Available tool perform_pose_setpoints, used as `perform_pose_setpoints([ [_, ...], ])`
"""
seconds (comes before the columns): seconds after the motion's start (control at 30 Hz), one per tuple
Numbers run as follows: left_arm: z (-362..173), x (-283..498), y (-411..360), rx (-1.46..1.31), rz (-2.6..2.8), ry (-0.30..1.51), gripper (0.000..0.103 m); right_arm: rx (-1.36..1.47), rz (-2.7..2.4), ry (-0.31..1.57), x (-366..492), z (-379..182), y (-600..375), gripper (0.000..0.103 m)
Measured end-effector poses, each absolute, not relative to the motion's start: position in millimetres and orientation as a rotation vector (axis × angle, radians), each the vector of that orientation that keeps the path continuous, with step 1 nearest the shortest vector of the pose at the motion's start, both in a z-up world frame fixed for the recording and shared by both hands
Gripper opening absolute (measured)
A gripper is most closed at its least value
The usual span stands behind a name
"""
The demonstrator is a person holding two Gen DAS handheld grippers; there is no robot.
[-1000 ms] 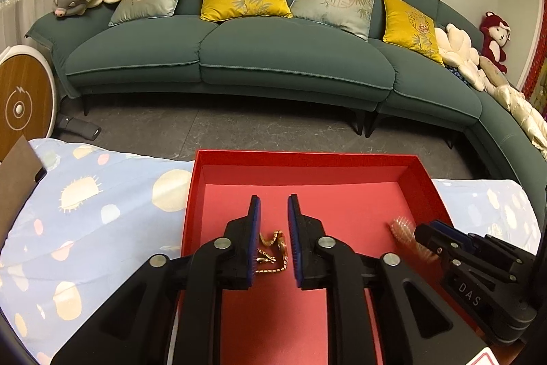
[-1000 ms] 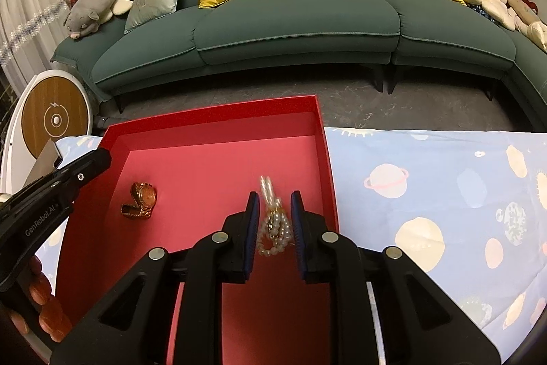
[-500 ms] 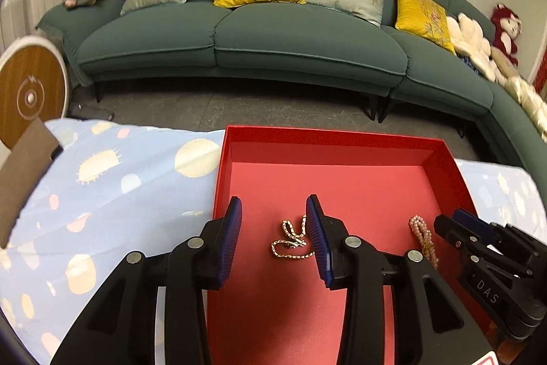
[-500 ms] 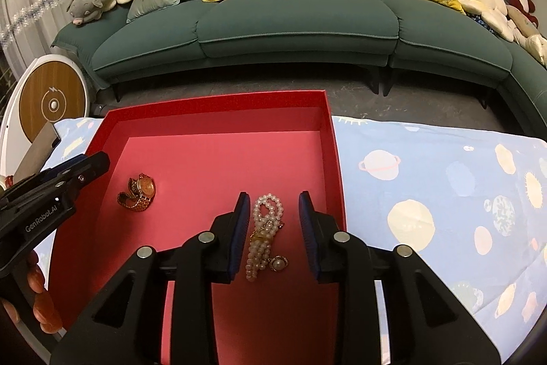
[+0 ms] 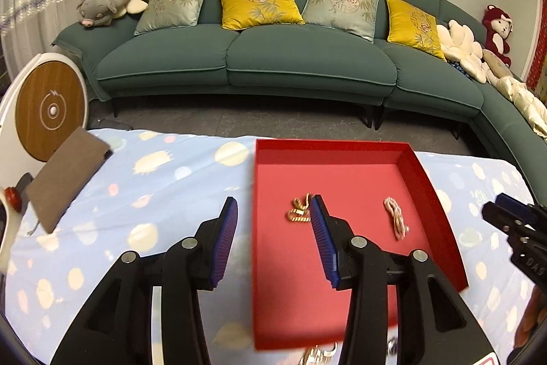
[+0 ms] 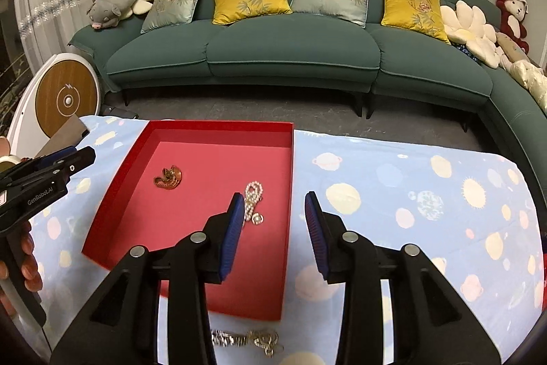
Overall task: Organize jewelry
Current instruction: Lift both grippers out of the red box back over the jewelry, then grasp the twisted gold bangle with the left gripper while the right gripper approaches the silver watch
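A red tray lies on a blue patterned cloth. In it rest a gold bracelet and a pearl string. My left gripper hangs above the tray's left rim, its jaws opening, with nothing pressed between the pads. In the right wrist view the gold bracelet and the pearl string lie on the floor of the tray. My right gripper hovers over the tray's right rim, its jaws also opening and empty. Each gripper shows at the edge of the other's view.
More chains lie on the cloth in front of the tray. A brown pad sits at the table's left end beside a round white and wood device. A green sofa stands beyond the table. A person's hand holds the left gripper.
Both grippers opened, let go of the gold bracelet and the pearl string, and pulled back and up. The two pieces now lie loose in the tray.
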State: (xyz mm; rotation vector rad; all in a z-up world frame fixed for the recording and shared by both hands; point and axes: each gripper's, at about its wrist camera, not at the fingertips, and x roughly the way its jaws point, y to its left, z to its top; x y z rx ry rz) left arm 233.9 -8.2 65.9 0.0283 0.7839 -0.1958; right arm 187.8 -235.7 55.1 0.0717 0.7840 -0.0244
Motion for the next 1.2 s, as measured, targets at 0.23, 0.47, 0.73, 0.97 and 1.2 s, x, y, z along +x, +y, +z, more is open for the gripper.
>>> perform_pose_setpoints([
  [0.23,68,180,3,0.06,-0.182,0.828,0.051,0.107,-0.008,0.817,125,65,-237,0.035],
  [0.47,57,146,10,0.021,-0.191,0.885,0.051,0.07,0.015,0.824,81,45,-217,0.036],
  [0.73,29,141,3,0.003,-0.187,0.944,0.051,0.05,0.105,0.929,80,-15,-193,0.036],
  [0.97,-1,149,0,0.042,-0.219,0.969,0.051,0.067,0.119,0.94,96,-29,-189,0.036],
  [1.2,-22,136,-12,0.053,-0.272,0.98,0.049,0.061,0.103,0.949,100,-26,-189,0.036],
])
